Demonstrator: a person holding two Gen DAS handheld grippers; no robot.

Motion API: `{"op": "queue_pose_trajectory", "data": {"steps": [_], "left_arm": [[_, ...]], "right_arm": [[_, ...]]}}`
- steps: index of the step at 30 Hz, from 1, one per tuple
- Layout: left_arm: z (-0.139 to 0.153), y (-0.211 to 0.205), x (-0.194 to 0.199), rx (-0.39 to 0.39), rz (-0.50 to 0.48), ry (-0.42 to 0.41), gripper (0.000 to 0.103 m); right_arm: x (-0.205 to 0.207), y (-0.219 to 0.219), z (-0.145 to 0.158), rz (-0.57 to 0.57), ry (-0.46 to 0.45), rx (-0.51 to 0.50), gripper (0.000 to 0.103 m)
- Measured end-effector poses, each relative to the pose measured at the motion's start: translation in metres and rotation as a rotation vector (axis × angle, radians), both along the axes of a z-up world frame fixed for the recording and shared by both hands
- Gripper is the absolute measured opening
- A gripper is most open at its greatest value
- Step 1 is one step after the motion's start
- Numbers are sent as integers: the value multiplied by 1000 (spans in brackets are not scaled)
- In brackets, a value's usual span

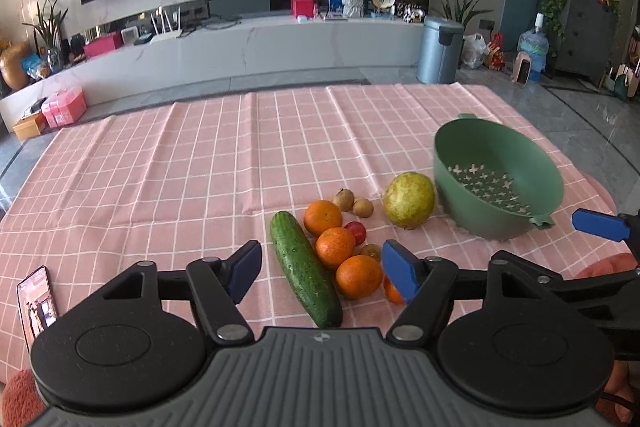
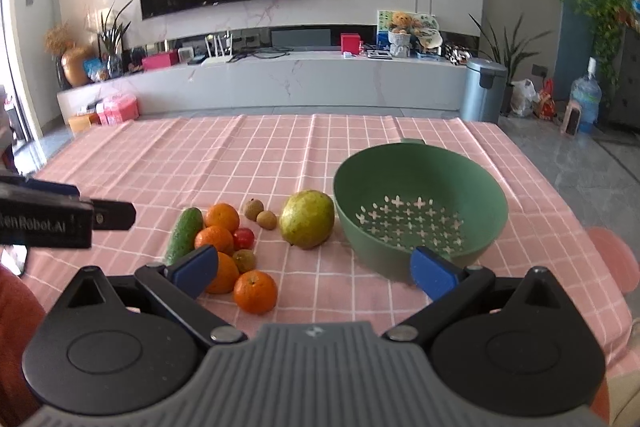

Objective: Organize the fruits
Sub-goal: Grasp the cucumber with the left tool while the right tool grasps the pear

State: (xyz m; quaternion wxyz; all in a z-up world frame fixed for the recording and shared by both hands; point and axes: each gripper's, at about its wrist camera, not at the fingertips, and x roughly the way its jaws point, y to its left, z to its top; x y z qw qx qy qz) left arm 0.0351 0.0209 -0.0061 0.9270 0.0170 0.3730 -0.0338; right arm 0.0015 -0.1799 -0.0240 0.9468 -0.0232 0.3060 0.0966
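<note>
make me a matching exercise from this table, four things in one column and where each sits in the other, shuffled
Things:
1. cucumber
2. pear
3. colander
4. phone

Places:
A. at the far left of the cloth, apart from the fruit
B. between the small brown fruits and the green bowl
C. at the right end, nothing in it
D. along the left side of the oranges

Pairs: 1-D, 2-B, 3-C, 4-A

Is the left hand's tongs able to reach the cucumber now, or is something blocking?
Probably yes. The left tongs are open and empty, with the cucumber lying uncovered between them; only the oranges crowd its right side.
</note>
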Motion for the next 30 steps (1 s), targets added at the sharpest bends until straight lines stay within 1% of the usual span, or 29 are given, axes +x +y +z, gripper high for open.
{"op": "queue_pose_trajectory", "data": {"steps": [5,6,9,10,11,15,17,19,22,26,30], "left_arm": [[-13,7,21,29,28,43,75],[-17,9,27,28,38,61,74],[-28,16,43,17,59,106,74],[-31,18,47,9,63,118,74],[-35,21,51,-3,65,133,74],[-50,30,65,-59,61,201,74],[-57,34,70,-78,62,225,74],[-64,39,72,-98,65,233,74],[-72,46,76,-134,76,248,74],[-84,54,86,-202,92,289,74],[-91,62,98,-251,117,308,70]], "right_arm": [[22,7,-10,28,46,5,98],[26,9,-11,29,53,8,98],[40,13,-15,35,75,19,98],[44,15,-18,40,84,19,96],[48,17,-20,46,94,18,91],[63,23,-33,59,152,32,79],[71,25,-39,57,182,44,69],[78,27,-46,54,205,56,65],[89,30,-53,41,223,63,63],[102,31,-60,14,230,74,62],[113,27,-65,-37,249,134,62]]}}
